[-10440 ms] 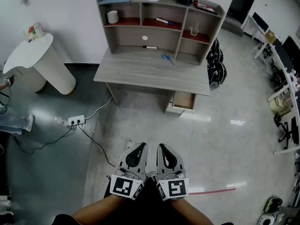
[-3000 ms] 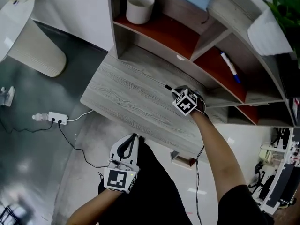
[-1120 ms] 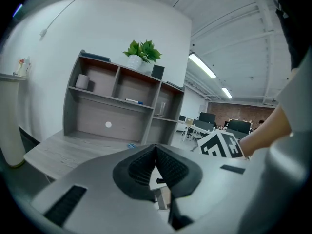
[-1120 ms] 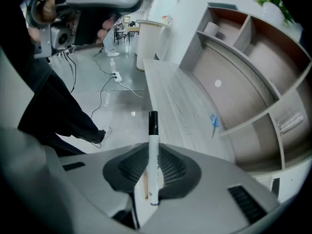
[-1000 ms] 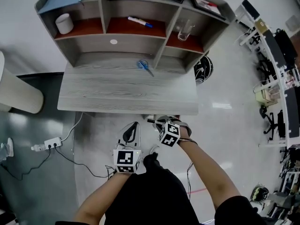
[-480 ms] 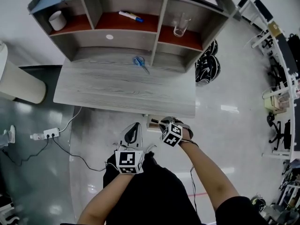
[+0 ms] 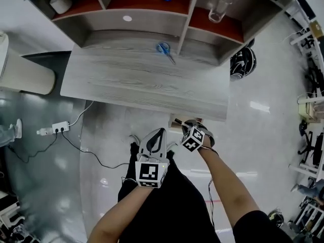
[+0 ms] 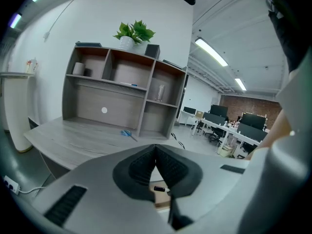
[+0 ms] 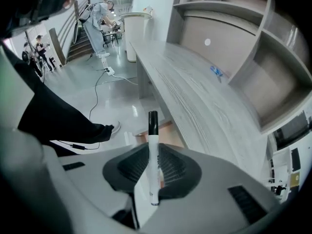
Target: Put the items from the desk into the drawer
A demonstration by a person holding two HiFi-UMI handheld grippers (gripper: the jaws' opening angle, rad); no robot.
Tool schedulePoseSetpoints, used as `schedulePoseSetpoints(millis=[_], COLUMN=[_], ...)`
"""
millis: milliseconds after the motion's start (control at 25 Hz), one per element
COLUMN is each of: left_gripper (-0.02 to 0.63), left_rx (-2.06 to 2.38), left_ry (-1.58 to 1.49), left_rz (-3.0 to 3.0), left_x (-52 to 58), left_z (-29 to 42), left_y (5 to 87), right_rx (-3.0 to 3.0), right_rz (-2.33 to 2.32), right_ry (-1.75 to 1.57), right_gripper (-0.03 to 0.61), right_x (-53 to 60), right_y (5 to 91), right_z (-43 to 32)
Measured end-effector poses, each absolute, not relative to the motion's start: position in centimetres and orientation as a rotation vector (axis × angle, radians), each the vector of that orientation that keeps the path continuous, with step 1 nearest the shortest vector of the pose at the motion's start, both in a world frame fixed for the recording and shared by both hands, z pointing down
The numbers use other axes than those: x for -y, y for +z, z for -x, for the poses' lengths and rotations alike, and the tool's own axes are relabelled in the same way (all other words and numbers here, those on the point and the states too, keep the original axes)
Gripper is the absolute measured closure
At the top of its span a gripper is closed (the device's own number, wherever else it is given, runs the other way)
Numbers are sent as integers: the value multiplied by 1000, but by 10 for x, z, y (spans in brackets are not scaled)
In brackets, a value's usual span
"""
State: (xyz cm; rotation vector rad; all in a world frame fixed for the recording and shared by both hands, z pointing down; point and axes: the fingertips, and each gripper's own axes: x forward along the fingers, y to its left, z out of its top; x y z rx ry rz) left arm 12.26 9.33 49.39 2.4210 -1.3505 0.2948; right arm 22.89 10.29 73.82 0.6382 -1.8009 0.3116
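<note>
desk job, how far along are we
Done: nothing visibly stowed yet. In hand: the right tool grips a marker near the open drawer below the desk. Left: drop the marker in, then fetch the blue scissors lying on the desk; the left tool is shut and empty.

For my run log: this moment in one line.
right hand-held gripper: shut on marker | left hand-held gripper: shut, empty | scissors: on desk
</note>
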Motion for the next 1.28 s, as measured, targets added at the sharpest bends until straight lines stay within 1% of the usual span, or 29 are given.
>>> schedulePoseSetpoints(millis=[160,520,880,1280], left_gripper=[610,609,609,609], left_rx=[1359,1334,1292,1297], left_ry=[308,291,274,226], left_rz=[-2405,-2334,-2336,-2288], left_x=[-89,-92,-108,-101], left_z=[-126,-142,-151,-145], left_y=[511,531,523,516], right_rx=[1791,1729,1720,1701], right_rz=[-667,-698,-706,-693], right_ry=[378,335,344,340], right_gripper=[502,502,501,500], right_x=[-97,-90,-82,-75], right_y=[764,810,843,866], right_z=[-234,-245,-236,-233])
